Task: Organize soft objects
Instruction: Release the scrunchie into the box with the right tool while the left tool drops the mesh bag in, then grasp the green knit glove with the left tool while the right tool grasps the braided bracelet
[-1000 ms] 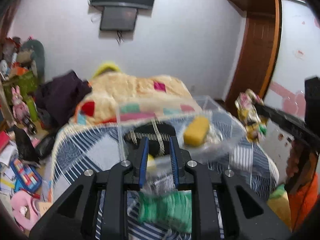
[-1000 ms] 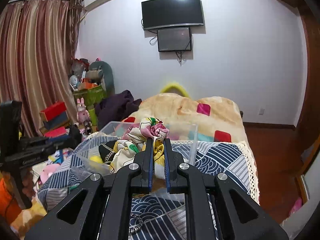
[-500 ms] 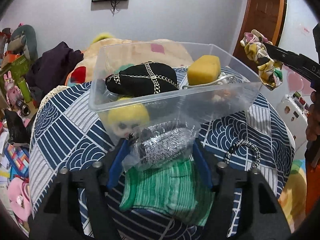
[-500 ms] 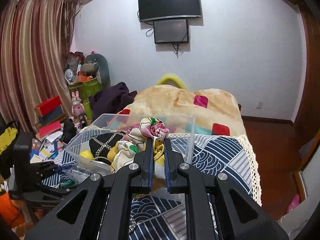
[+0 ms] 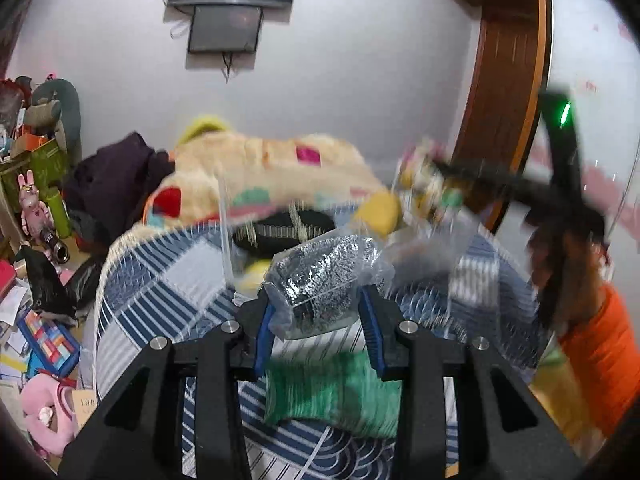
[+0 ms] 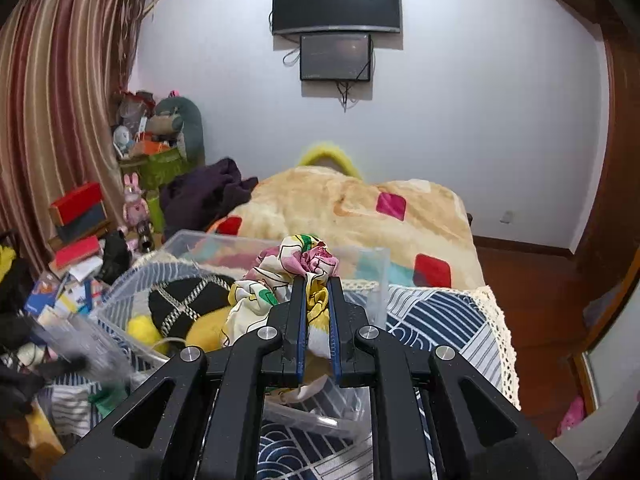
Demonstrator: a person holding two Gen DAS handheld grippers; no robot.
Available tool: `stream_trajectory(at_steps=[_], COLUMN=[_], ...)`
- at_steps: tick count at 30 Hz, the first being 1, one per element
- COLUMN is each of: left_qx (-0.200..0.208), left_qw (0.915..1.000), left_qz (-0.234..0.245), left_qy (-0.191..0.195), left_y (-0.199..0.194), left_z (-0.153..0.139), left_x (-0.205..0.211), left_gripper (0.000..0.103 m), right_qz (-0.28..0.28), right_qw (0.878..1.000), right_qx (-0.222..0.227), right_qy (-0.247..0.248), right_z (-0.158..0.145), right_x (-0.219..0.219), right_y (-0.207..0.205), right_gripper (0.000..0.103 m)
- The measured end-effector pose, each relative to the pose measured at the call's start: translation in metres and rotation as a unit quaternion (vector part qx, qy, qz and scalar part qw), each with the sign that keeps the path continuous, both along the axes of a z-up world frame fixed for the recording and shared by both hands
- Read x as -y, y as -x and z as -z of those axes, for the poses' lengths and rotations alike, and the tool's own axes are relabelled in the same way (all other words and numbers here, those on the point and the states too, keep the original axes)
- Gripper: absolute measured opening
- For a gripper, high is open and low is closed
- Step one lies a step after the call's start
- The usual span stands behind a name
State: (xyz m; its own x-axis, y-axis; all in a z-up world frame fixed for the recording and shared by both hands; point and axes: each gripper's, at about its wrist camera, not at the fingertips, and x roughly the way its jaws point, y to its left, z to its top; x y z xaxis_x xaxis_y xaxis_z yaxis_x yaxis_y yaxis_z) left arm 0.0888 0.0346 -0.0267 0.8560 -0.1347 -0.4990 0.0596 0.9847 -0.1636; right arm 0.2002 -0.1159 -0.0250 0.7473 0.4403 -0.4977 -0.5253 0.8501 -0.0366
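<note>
My left gripper (image 5: 318, 316) is shut on a clear bag with a silver steel scourer (image 5: 320, 280), held above a green knitted cloth (image 5: 332, 392) on the blue patterned table cover. My right gripper (image 6: 316, 292) is shut on a colourful floral scrunchie (image 6: 292, 268) and holds it over the clear plastic bin (image 6: 376, 276). The bin holds a black chained pouch (image 6: 184, 304), a yellow sponge (image 6: 204, 334) and a yellow fluffy item (image 6: 142, 326). The right gripper with the scrunchie shows blurred in the left wrist view (image 5: 432, 192).
A bed with a beige patchwork blanket (image 6: 360, 208) lies behind the table. Clutter, boxes and toys (image 6: 80, 220) fill the floor at left. A wooden wardrobe (image 5: 504, 80) stands at right. The table cover's lace edge (image 6: 504, 328) hangs at right.
My left gripper closed on the bagged scourer and lifted it off the green cloth. My right gripper carried the scrunchie closer over the bin.
</note>
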Motion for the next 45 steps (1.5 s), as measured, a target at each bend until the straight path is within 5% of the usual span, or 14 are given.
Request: stream_trajectory(at_steps=[7,16,26,33,36,45], left_qx=[0.027,-0.026,-0.039,-0.008,0.003,-0.050], left_qw=[0.9989,0.9969,0.9972,0.9983,0.9984,0.9976], left_qz=[-0.037,-0.032,-0.032,-0.033,-0.039,-0.019], left_qy=[-0.014,-0.068,-0.056,-0.047,-0.040,-0.044], left_y=[-0.033,-0.083,-0.076,-0.045,-0.031,-0.007], left_z=[-0.020,0.025,0.021,-0.005,-0.014,0.021], left_x=[-0.009,0.010,0.006,0.007,0.006,0.011], left_gripper=[0.038,0.039,0.051,0.083,0.098,0.101], right_qz=[-0.010,-0.023,-0.035,-0.037,-0.042,-0.061], right_qw=[0.999,0.998,0.999,0.999,0.998,0.998], right_qx=[-0.020,-0.023,-0.019,0.025,0.034,-0.023], right_qy=[0.026,0.057,0.037,0.011,0.008,0.018], right_z=[0.019,0.034,0.020,-0.004,-0.008,0.037], right_x=[-0.006,-0.003,0.011,0.017,0.020,0.014], right_y=[-0.003,0.002,0.021,0.050,0.061,0.074], right_gripper=[0.009,0.011,0.042,0.084,0.085,0.095])
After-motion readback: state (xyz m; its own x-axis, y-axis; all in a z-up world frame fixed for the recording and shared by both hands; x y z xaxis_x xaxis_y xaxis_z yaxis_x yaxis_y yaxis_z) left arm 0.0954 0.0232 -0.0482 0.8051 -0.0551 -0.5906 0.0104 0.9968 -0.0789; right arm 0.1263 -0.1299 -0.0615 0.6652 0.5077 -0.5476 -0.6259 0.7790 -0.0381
